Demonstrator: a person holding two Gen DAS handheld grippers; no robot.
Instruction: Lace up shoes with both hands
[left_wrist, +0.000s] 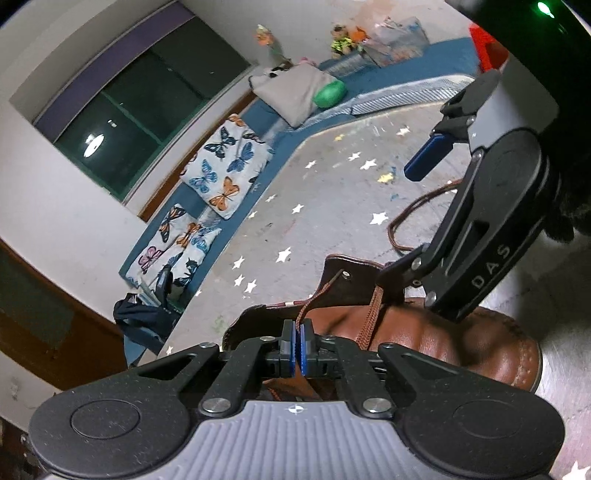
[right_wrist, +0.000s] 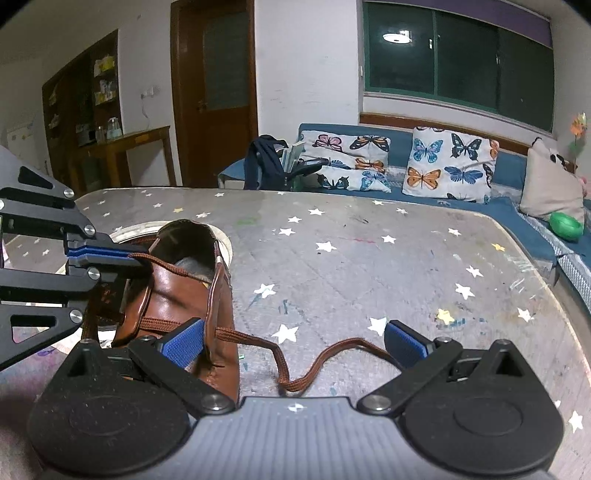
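Observation:
A brown leather shoe (left_wrist: 447, 343) (right_wrist: 173, 291) stands on the star-patterned table (right_wrist: 351, 266). My left gripper (left_wrist: 297, 345) (right_wrist: 107, 254) is shut on the brown lace (left_wrist: 317, 295), which runs taut from its blue pads up to an eyelet on the shoe's flap. My right gripper (right_wrist: 295, 347) (left_wrist: 410, 218) is open wide beside the shoe. Its left fingertip (right_wrist: 184, 345) rests against the shoe's side. The other end of the lace (right_wrist: 295, 376) leaves a side eyelet and lies slack on the table between the open jaws, untouched by the pads.
A blue sofa (right_wrist: 517, 206) with butterfly cushions (right_wrist: 447, 162) runs along the table's far and right edges. A green object (right_wrist: 565, 225) and a dark bag (right_wrist: 266, 162) lie on it. A round ring (right_wrist: 227, 240) sits behind the shoe.

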